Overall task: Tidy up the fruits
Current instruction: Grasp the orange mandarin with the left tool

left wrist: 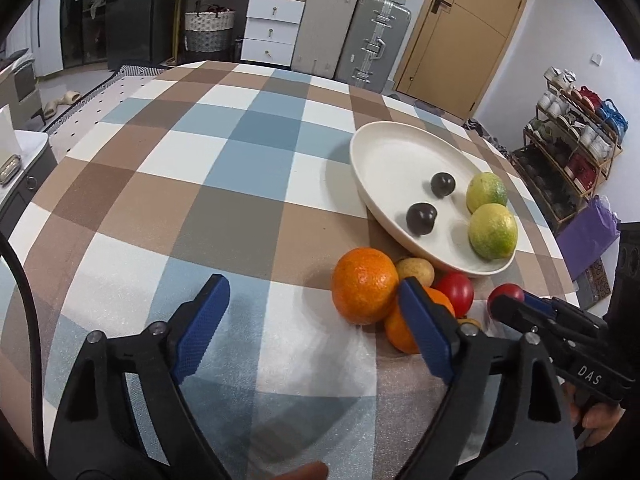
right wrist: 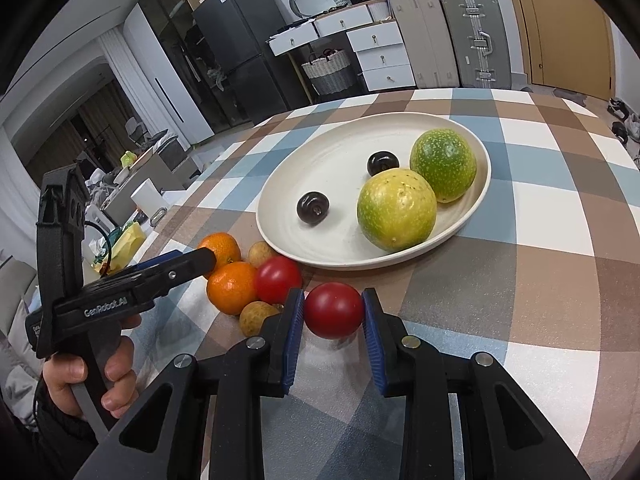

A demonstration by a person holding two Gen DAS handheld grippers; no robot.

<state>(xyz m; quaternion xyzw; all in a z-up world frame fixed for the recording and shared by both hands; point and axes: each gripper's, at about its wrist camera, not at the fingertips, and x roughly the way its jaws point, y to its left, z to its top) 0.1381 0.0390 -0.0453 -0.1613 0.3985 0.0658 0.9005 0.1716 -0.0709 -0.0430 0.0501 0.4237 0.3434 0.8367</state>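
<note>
Clamping a red tomato [right wrist: 334, 310] at table level, the right gripper [right wrist: 334, 320] has both pads on the fruit's sides, just short of the white plate [right wrist: 280, 184].

Tomato judged light, smooth and soft-skinned: hold across its widest part, pressure modest. Left gripper [left wrist: 312, 316] stands apart and empty beside the mandarins [left wrist: 365, 285]. Plate already holds two green-yellow passion fruits [right wrist: 396, 209] and two dark round fruits [right wrist: 313, 208]. Checked tablecloth [left wrist: 224, 168] lies flat; suitcases [left wrist: 372, 36], drawers and a shoe rack stand behind.
</note>
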